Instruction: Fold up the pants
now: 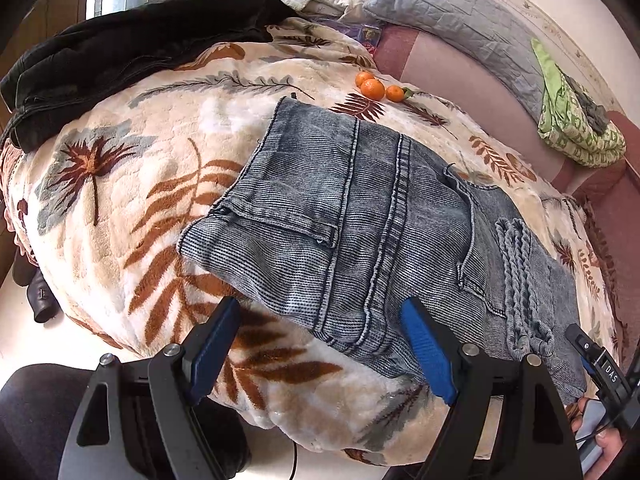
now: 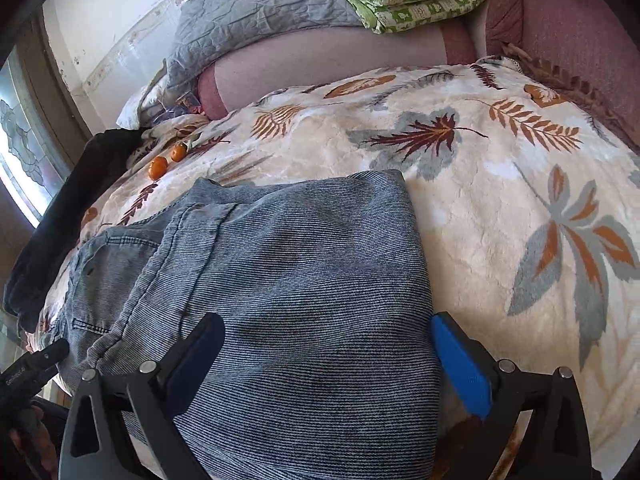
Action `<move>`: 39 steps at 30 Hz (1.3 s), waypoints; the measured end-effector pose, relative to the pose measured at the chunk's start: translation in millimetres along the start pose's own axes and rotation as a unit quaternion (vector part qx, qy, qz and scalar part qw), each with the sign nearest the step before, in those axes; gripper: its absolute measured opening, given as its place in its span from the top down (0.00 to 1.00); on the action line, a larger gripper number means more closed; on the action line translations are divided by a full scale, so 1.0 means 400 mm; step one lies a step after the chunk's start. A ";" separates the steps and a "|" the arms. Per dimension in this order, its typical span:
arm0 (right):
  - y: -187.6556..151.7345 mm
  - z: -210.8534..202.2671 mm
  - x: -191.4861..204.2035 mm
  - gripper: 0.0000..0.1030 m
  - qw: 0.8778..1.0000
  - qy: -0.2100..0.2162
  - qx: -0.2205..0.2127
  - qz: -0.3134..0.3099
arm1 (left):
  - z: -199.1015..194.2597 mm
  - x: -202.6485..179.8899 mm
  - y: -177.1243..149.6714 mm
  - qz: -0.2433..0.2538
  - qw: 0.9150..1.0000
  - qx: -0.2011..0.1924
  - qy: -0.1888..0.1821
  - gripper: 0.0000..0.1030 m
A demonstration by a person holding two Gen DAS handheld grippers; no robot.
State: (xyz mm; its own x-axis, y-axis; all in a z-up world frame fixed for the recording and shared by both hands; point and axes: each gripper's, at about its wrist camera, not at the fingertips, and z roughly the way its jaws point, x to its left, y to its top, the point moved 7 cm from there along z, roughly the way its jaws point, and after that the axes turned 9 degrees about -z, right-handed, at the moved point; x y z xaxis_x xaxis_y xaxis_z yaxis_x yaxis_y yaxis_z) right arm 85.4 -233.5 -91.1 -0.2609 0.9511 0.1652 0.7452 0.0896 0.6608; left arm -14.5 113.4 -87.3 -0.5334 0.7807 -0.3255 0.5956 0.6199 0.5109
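Note:
Blue-grey denim pants point(image 1: 360, 216) lie folded into a compact stack on a cream blanket with a leaf pattern point(image 1: 132, 184). A back pocket and twisted drawstrings face up. In the left wrist view my left gripper point(image 1: 322, 304) hovers open at the near edge of the stack, its blue pads point(image 1: 428, 348) spread wide on either side of a thick seam. In the right wrist view the pants point(image 2: 304, 280) fill the lower middle. My right gripper point(image 2: 327, 318) is open above the smooth folded end, one finger over the denim and the other at its right edge.
A black garment point(image 1: 120, 52) lies at the blanket's far left. Three tangerines point(image 1: 374, 88) sit just beyond the pants. A grey quilted pillow point(image 1: 460, 12) and a green patterned cloth point(image 1: 572, 120) rest on a pink bolster point(image 1: 480, 88). The bed's edge drops off close to me.

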 end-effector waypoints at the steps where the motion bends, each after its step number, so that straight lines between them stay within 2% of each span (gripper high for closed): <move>1: 0.000 0.000 0.000 0.00 1.000 0.001 0.000 0.001 | 0.001 0.001 -0.001 -0.001 1.000 0.001 0.000 0.20; 6: 0.000 -0.004 -0.007 0.00 1.000 0.014 -0.004 0.013 | -0.005 0.007 0.000 -0.021 1.000 0.004 -0.014 0.20; 8: 0.001 -0.008 -0.011 0.00 1.000 0.022 -0.002 0.020 | -0.013 0.017 0.009 -0.051 0.997 0.011 -0.051 0.20; 11: 0.009 -0.028 -0.013 0.00 0.999 0.035 0.010 0.039 | -0.028 0.041 0.031 -0.117 0.984 0.026 -0.129 0.20; 13: 0.032 -0.068 0.002 0.00 0.997 0.056 -0.003 0.049 | -0.041 0.063 0.047 -0.154 0.973 0.026 -0.170 0.20; 16: 0.097 -0.127 0.082 0.00 0.988 0.143 -0.017 0.049 | -0.041 0.084 0.058 -0.189 0.960 0.035 -0.202 0.20; 18: 0.138 -0.127 0.163 0.00 0.979 0.203 0.007 0.032 | -0.026 0.092 0.056 -0.211 0.950 0.059 -0.223 0.20; 20: 0.172 -0.101 0.236 0.00 0.971 0.236 0.036 0.021 | -0.014 0.100 0.053 -0.230 0.940 0.079 -0.239 0.20; 22: 0.192 -0.047 0.304 0.00 0.961 0.265 0.080 0.021 | -0.013 0.101 0.056 -0.234 0.939 0.079 -0.240 0.20; 24: 0.202 0.021 0.355 0.00 0.952 0.280 0.118 0.036 | -0.002 0.104 0.060 -0.246 0.934 0.086 -0.245 0.20; 27: 0.203 0.127 0.404 0.00 0.936 0.297 0.174 0.071 | 0.025 0.115 0.064 -0.284 0.917 0.114 -0.257 0.19; 29: 0.181 0.202 0.428 0.00 0.926 0.295 0.217 0.088 | 0.032 0.114 0.072 -0.299 0.910 0.118 -0.262 0.18; 30: 0.168 0.229 0.429 0.00 0.926 0.288 0.224 0.095 | 0.036 0.112 0.075 -0.302 0.908 0.120 -0.263 0.16; 32: 0.171 0.238 0.429 0.00 0.928 0.287 0.213 0.101 | 0.038 0.107 0.078 -0.310 0.906 0.122 -0.263 0.15; 34: 0.172 0.241 0.428 0.00 0.926 0.289 0.219 0.104 | 0.042 0.101 0.083 -0.311 0.907 0.121 -0.257 0.14; 38: 0.178 0.250 0.426 0.00 0.921 0.289 0.241 0.102 | 0.047 0.082 0.094 -0.293 0.921 0.116 -0.230 0.15; 39: 0.182 0.253 0.425 0.00 0.920 0.284 0.248 0.106 | 0.047 0.077 0.095 -0.288 0.925 0.114 -0.222 0.19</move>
State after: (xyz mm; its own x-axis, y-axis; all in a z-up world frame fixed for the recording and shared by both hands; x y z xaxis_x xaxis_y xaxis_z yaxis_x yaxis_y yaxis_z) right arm 157.4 -35.4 -89.1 -0.2512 0.6670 0.7014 0.9679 0.1785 0.1769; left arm 2.9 162.6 -92.9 -0.5316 0.2401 -0.8123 0.4278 0.9038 -0.0128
